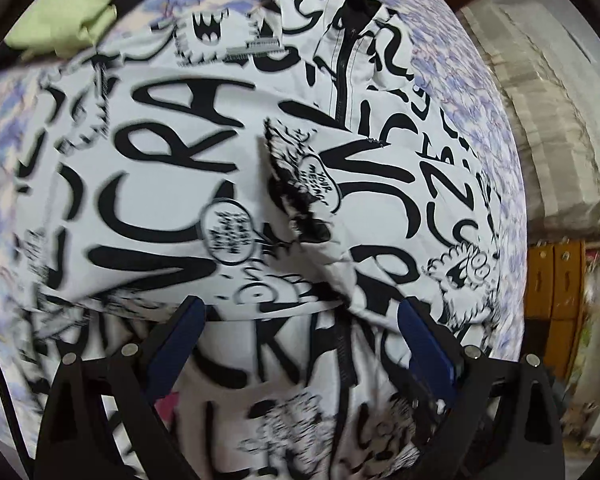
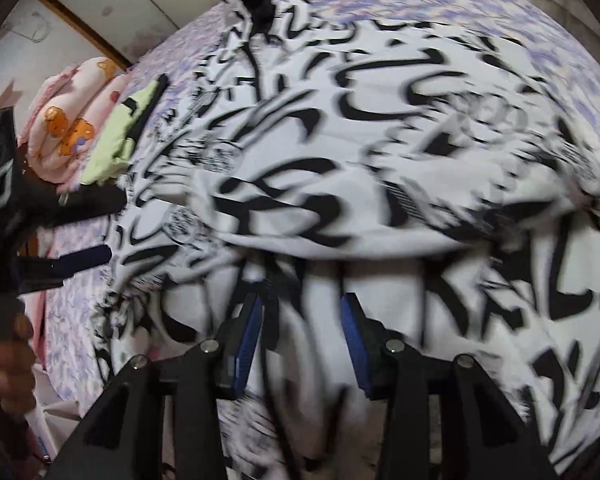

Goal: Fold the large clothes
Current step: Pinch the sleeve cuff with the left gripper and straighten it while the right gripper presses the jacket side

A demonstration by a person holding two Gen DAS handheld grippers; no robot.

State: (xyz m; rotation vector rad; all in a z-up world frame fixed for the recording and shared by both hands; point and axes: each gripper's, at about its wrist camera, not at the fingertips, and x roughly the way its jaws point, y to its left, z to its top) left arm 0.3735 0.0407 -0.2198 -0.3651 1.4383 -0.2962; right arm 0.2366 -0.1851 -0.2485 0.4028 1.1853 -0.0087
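A large white jacket with black graffiti print (image 1: 188, 152) lies spread on a bed, its black zipper (image 1: 342, 76) running up the middle. It also fills the right wrist view (image 2: 340, 160). My left gripper (image 1: 300, 312) is open over the jacket's near hem, blue pads (image 1: 176, 340) wide apart with cloth between them. My right gripper (image 2: 300, 304) is open too, its blue pads (image 2: 354, 340) on either side of jacket cloth that hangs over the bed edge. The left gripper also shows in the right wrist view (image 2: 100, 224) at the jacket's left edge.
The bed has a lilac flowered sheet (image 1: 472, 92). A light green folded garment (image 1: 68, 4) lies at the far left; it also shows in the right wrist view (image 2: 120, 136). A pink bear-print quilt (image 2: 72, 120) is rolled beyond it. A wooden cabinet (image 1: 556, 280) stands to the right.
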